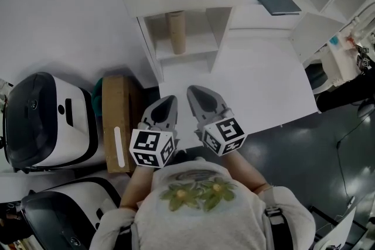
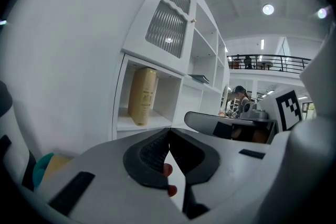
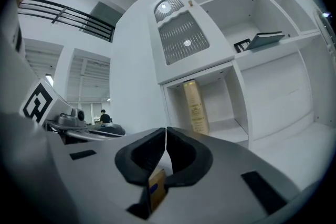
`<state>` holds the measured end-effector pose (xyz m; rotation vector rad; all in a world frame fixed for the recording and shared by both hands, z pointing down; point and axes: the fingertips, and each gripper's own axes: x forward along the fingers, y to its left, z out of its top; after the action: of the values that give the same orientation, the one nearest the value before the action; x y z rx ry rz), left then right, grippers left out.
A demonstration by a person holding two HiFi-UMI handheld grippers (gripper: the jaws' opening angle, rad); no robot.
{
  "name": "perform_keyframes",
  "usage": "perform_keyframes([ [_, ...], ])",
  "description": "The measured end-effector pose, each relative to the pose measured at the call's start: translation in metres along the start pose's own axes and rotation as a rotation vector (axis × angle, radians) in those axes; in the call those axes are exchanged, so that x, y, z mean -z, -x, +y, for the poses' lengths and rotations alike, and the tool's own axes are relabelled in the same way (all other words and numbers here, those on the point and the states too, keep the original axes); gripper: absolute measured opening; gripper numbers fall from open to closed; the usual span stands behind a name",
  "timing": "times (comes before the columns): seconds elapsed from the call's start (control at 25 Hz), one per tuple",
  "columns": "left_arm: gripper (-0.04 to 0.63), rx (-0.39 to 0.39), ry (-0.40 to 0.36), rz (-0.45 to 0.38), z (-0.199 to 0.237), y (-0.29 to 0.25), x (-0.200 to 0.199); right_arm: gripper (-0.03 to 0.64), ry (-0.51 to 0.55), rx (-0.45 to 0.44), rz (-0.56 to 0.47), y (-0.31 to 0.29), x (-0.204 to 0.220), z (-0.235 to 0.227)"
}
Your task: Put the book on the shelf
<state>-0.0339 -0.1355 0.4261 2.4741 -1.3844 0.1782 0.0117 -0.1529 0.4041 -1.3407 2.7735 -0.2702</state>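
1 tan, upright book [image 1: 176, 31] stands in the smooth white shelf [image 1: 196, 44]. The 2 grey tools, left tongs [image 1: 170, 100] and right tongs [image 1: 194, 92], are closed and empty.

White shelf [image 1: 220, 20] holds an upright tan book [image 1: 176, 31].

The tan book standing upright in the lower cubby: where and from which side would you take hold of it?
The tan book stands upright in the cubby with free room on either side, so the jaws can close across its thin width. It is probably best taken by its facing edge near mid-height, coming in level through the open front. The walls and roof block other approaches.
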Motion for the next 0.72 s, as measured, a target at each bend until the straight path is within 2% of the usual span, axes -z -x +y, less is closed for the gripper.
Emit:
perform_keyframes([
  [0.2,0.028,0.000,-0.004,-0.008,-0.009,0.009,0.002,0.031,0.051,0.003,0.022,0.009,0.001,0.008],
  [0.72,0.028,0.004,-0.001,-0.010,-0.018,0.024,0.007,0.031,0.064,-0.006,0.056,0.022,0.012,0.024],
])
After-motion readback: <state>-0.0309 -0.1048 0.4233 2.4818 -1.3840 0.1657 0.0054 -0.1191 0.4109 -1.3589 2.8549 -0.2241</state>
